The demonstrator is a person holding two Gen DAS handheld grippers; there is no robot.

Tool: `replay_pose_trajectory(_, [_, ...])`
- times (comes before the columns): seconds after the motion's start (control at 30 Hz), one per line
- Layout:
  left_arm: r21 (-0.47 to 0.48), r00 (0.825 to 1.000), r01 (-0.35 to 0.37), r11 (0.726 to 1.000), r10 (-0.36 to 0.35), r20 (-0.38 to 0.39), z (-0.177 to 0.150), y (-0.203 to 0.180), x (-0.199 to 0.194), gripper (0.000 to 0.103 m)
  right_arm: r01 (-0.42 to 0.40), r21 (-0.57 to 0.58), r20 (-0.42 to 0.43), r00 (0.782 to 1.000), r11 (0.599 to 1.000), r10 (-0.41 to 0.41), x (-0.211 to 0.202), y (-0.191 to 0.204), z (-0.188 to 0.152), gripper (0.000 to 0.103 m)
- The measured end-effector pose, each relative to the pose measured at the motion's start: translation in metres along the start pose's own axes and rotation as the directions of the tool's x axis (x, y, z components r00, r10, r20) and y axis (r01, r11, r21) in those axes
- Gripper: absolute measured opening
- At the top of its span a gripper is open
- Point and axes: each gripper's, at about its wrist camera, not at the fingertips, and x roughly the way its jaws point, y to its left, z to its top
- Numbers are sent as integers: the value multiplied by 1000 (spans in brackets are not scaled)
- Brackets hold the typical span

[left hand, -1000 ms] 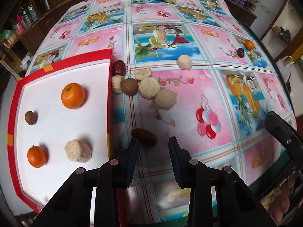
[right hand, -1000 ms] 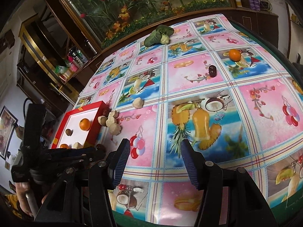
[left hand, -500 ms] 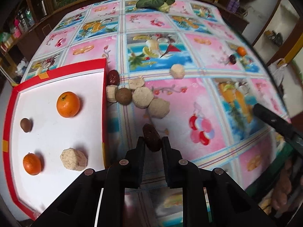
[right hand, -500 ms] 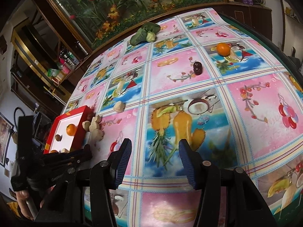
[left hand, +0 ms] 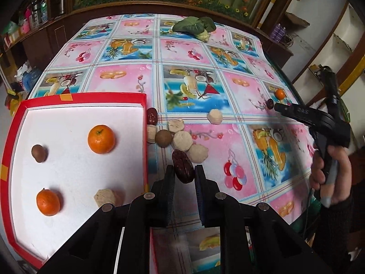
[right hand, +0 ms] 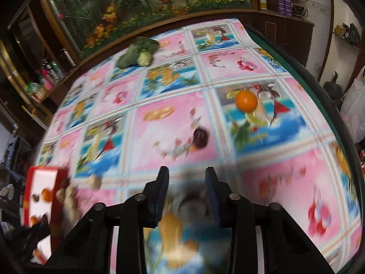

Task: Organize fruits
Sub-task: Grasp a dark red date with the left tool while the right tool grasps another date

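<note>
My left gripper (left hand: 184, 171) is shut on a dark red date (left hand: 182, 169) and holds it above the tablecloth, just right of the red-rimmed white tray (left hand: 75, 118). The tray holds two oranges (left hand: 101, 138), a small brown fruit (left hand: 39, 153) and a beige lump (left hand: 107, 197). A pile of beige lumps (left hand: 182, 140), a brown fruit and another date (left hand: 151, 116) lies beside the tray. My right gripper (right hand: 186, 173) is open and empty above the cloth. Ahead of it lie a dark fruit (right hand: 200, 135) and an orange (right hand: 246, 100). The right wrist view is blurred.
A leafy green vegetable (left hand: 195, 26) lies at the table's far edge. A lone beige lump (left hand: 214, 116) sits mid-table. The right hand and gripper handle (left hand: 328, 137) show at the right table edge. Cabinets surround the table.
My left gripper closed on the dark date and lifted it off the cloth. My right gripper moved forward toward the dark fruit and orange, staying open.
</note>
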Motion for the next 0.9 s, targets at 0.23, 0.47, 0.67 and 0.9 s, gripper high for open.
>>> replay_pose_trajectory(0.23, [-33,1000,10,999,-9,12,6,21,-2,16,60,28,-28,998,998,-59,40,1,18,17])
replay_pose_trajectory(0.47, [-49,1000,10,999,-9,20,3,31,-7,16,58,23,-27,998,998,-57,42,10,20,13])
replay_pose_trajectory(0.67, [-56,1000,18,998,-16,24,-2,33,-14,16,26,46,-9,1000,999,-26,35,11,33,34])
replay_pose_trajectory(0.9, [-56,999,4,998,-2,44,-6,32,-28,16,82,52,-42,996,995,-80,53,10,37,21])
